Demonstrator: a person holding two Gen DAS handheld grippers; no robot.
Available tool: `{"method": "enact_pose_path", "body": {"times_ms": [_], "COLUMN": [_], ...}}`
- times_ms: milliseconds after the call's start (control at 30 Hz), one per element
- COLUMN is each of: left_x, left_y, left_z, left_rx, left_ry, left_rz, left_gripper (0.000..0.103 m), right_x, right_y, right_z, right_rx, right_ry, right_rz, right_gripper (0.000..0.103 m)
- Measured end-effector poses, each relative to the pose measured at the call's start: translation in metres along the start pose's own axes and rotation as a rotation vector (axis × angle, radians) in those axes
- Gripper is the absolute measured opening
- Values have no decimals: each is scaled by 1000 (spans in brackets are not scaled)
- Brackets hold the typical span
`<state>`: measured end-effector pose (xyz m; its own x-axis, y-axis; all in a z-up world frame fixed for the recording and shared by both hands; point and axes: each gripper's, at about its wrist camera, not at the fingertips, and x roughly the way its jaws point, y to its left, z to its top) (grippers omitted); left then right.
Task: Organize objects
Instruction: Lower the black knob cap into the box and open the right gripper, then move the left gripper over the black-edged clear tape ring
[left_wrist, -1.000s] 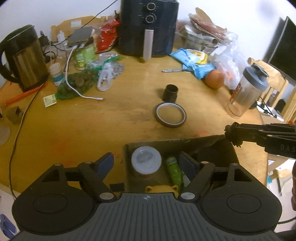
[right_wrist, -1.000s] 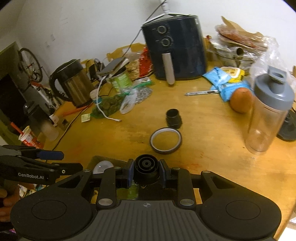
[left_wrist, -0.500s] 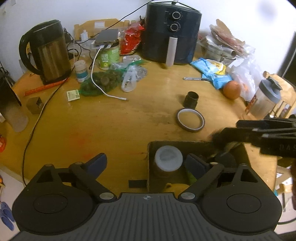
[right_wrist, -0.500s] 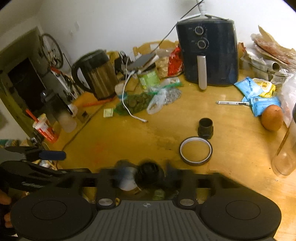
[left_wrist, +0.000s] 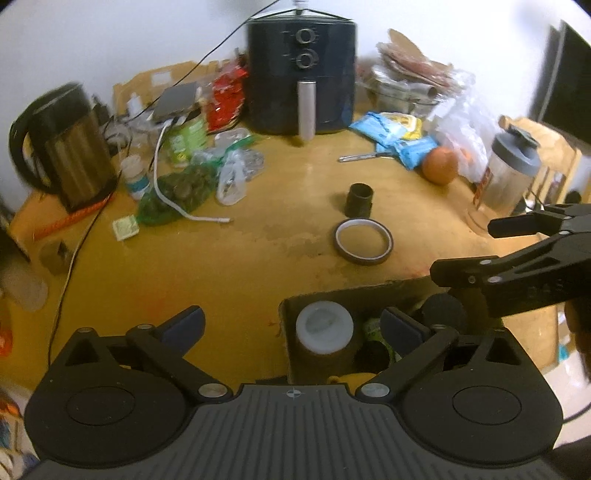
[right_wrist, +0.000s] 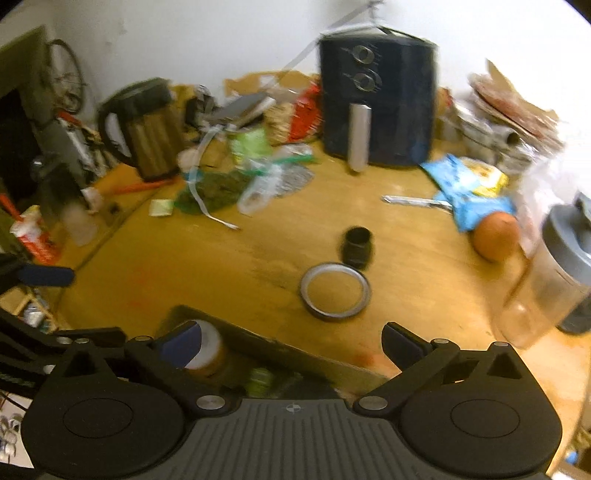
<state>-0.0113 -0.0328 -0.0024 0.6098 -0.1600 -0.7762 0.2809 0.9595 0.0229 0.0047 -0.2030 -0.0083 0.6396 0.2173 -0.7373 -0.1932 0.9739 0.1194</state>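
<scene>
An open cardboard box (left_wrist: 351, 293) sits at the table's near edge. It holds a white-lidded jar (left_wrist: 324, 326), a green bottle (left_wrist: 373, 328) and a black round piece (left_wrist: 443, 312). My left gripper (left_wrist: 291, 321) hovers over the box's left side, jaws opening, nothing between the pads. My right gripper (right_wrist: 291, 336) hangs above the box (right_wrist: 258, 339), its jaws opening too and empty; its fingers (left_wrist: 517, 225) also show at the right of the left wrist view. Beyond the box lie a tape ring (left_wrist: 364, 242) and a short black cylinder (left_wrist: 359, 199).
At the back stand a dark air fryer (left_wrist: 301, 74) and a kettle (left_wrist: 70, 147). An orange (left_wrist: 439, 166), blue snack bags (left_wrist: 399, 136) and a shaker bottle (left_wrist: 506, 177) are on the right. A white cable (left_wrist: 173, 199) and plastic bags clutter the left.
My right gripper was shut on the black round piece; it has opened and the piece now lies in the box. My left gripper's jaws have spread wider.
</scene>
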Motion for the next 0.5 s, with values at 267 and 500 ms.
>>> {"method": "enact_pose_path", "body": {"times_ms": [267, 500], "left_x": [13, 24], "left_y": [-11, -20], "left_z": [11, 18], "left_rx": [72, 109], "left_ry": [23, 37], "left_rz": [-54, -130], "left_gripper": [103, 102], "right_x": [8, 7], "right_y": [-26, -37], "right_z": [-10, -18], "right_rx": [114, 142], "right_ry": [41, 36], "right_rz": [-88, -132], "right_gripper": [103, 103]}}
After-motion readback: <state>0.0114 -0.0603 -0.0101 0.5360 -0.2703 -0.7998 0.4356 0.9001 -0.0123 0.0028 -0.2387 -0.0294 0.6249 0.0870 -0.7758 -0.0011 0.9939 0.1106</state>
